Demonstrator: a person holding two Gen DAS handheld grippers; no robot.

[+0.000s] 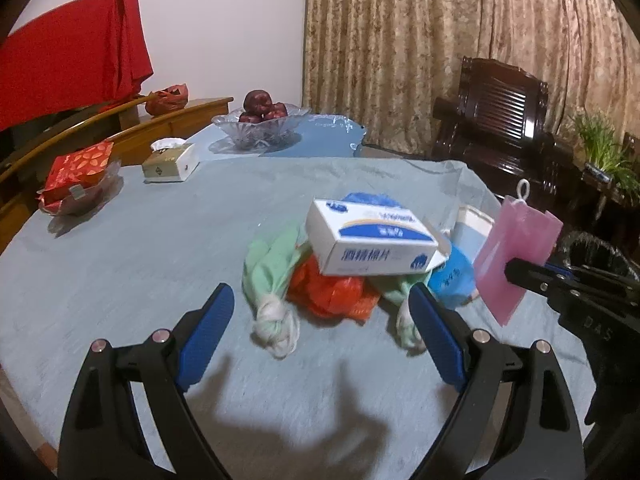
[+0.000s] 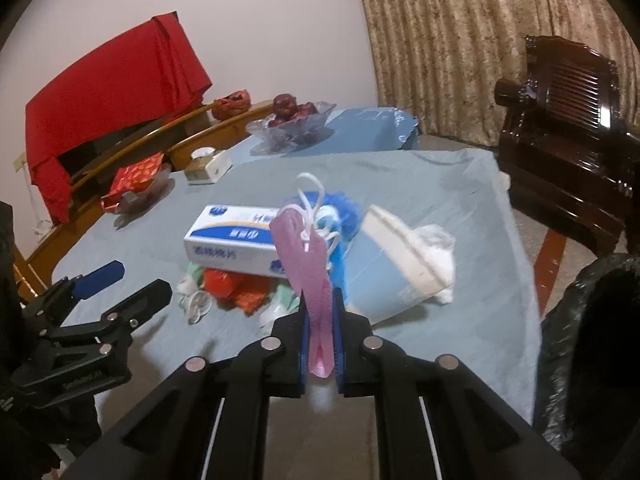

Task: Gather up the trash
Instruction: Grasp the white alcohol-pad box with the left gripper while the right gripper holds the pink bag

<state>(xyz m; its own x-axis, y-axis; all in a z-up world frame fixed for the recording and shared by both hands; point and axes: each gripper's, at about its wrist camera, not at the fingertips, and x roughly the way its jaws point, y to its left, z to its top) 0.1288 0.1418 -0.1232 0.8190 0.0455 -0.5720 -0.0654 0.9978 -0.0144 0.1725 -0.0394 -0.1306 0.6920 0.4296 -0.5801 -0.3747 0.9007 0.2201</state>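
Note:
A pile of trash lies mid-table: a white and blue box (image 1: 370, 242) on top of an orange bag (image 1: 332, 292), knotted green bags (image 1: 272, 280) and a blue bag (image 1: 452, 276). My left gripper (image 1: 322, 304) is open and empty, its fingers on either side of the pile's near edge. My right gripper (image 2: 320, 304) is shut on a pink pouch (image 2: 308, 264) with a white cord, held above the table; it also shows in the left wrist view (image 1: 516, 256). The box (image 2: 236, 240) and a white tissue pack (image 2: 412, 256) lie beyond it.
A black-lined bin (image 2: 592, 344) stands at the table's right edge. At the far left are a glass fruit bowl (image 1: 262, 124), a tissue box (image 1: 172, 162) and a red packet on a dish (image 1: 80, 180). A dark wooden chair (image 1: 500, 120) stands at the right.

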